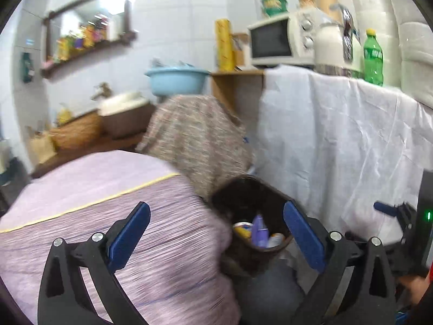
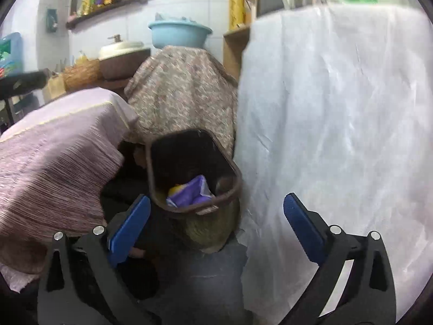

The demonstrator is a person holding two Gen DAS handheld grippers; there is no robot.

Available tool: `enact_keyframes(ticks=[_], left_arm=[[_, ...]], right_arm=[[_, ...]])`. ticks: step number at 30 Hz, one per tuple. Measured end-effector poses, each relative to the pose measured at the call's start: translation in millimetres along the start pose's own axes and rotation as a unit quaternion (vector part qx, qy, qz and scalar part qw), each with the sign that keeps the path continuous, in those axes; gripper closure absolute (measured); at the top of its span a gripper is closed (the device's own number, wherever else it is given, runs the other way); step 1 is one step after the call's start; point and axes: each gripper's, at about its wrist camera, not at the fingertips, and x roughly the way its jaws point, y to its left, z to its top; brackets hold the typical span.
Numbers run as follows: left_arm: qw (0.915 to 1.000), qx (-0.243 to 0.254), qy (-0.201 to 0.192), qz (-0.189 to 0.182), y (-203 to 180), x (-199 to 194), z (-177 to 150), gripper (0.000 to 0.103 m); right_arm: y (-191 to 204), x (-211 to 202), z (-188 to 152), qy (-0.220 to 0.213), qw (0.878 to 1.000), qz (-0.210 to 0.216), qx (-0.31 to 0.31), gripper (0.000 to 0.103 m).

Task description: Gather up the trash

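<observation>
left gripper (image 1: 216, 222): jaws wide, nothing between the pads
right gripper (image 2: 216, 216): jaws wide too, empty; bin sits just ahead of the fingertips
trash bin (image 2: 193, 173): dark, tilted toward the cameras, on the floor between the lilac cloth (image 2: 59, 157) and the white sheet (image 2: 338, 122)
contents: purple wrapper (image 2: 193, 191) on top, yellow item (image 2: 176, 189) beside it; left wrist view also shows cans, blurred
behind bin: floral cover (image 2: 184, 92), then a blue basin (image 2: 180, 33)
step: judged as between drops, both hands free over the bin
next: find remaining trash; green bottle (image 1: 373, 57) on the counter is a possible candidate, can't confirm
risk: motion blur, cloths hide the floor
</observation>
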Motion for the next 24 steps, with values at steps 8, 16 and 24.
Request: enact_keyframes(ticks=[8,16,24], left_arm=[[0.9904,-0.041,-0.056,0.119,40,-95,-44,0.005],[0.9671,-0.104,-0.085,0.216,45,-155,-84,0.005],[0.966,-0.148,-0.085,0.194,42,-179,-107,0.005]], right_arm=[[68,-56,27,-0.069,0.994,0.068,-0.045,0.006],[117,-122,27,-0.124,0.981,0.139,-0.055,0.006],[124,-162,-1,-0.148,0.974,0.162,-0.053,0.006]])
